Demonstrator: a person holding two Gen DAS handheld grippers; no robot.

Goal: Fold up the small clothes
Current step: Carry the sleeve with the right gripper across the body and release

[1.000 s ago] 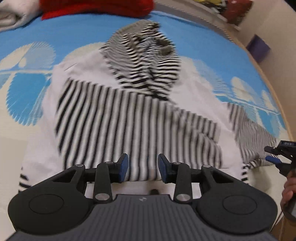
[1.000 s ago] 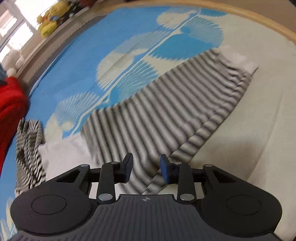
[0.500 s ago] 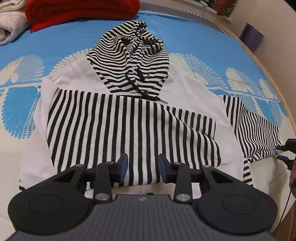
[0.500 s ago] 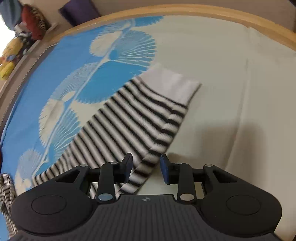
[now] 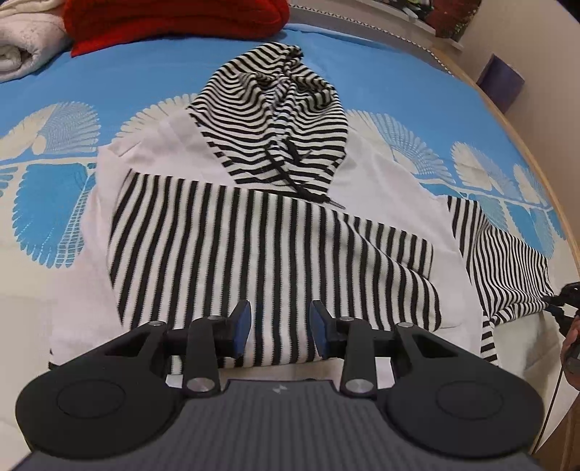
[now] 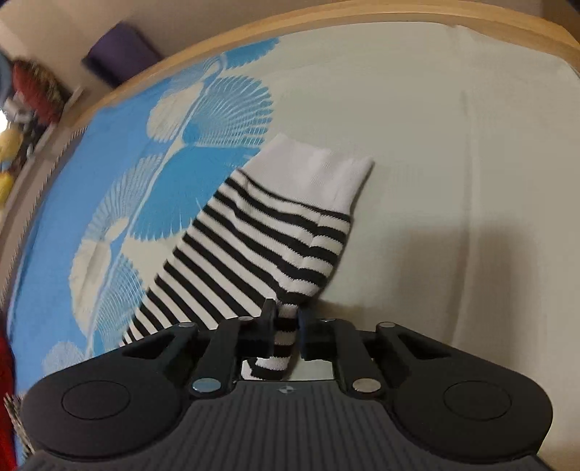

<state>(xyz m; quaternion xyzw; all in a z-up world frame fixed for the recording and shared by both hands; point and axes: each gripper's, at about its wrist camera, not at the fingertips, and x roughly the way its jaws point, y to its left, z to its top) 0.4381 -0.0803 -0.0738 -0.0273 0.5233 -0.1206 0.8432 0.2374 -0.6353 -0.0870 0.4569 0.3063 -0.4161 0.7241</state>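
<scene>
A black-and-white striped hoodie (image 5: 253, 235) lies flat on the bed, hood (image 5: 279, 119) at the far end, one sleeve folded across the chest. My left gripper (image 5: 279, 331) is open and empty, hovering over the hoodie's lower hem. The other striped sleeve (image 5: 504, 268) stretches out to the right. In the right wrist view my right gripper (image 6: 284, 322) is shut on the edge of that sleeve (image 6: 253, 250), a little back from its white cuff (image 6: 319, 174). The right gripper also shows at the left wrist view's right edge (image 5: 560, 300).
The bed sheet (image 5: 54, 174) is blue and cream with fan patterns. A red blanket (image 5: 174, 18) and a white towel (image 5: 25, 43) lie at the head end. A wooden bed frame (image 6: 362, 25) runs along the edge, a purple box (image 6: 119, 54) beyond it.
My right gripper moved forward along the sleeve and shut on its edge near the cuff. My left gripper stayed open over the hem, shifting only slightly.
</scene>
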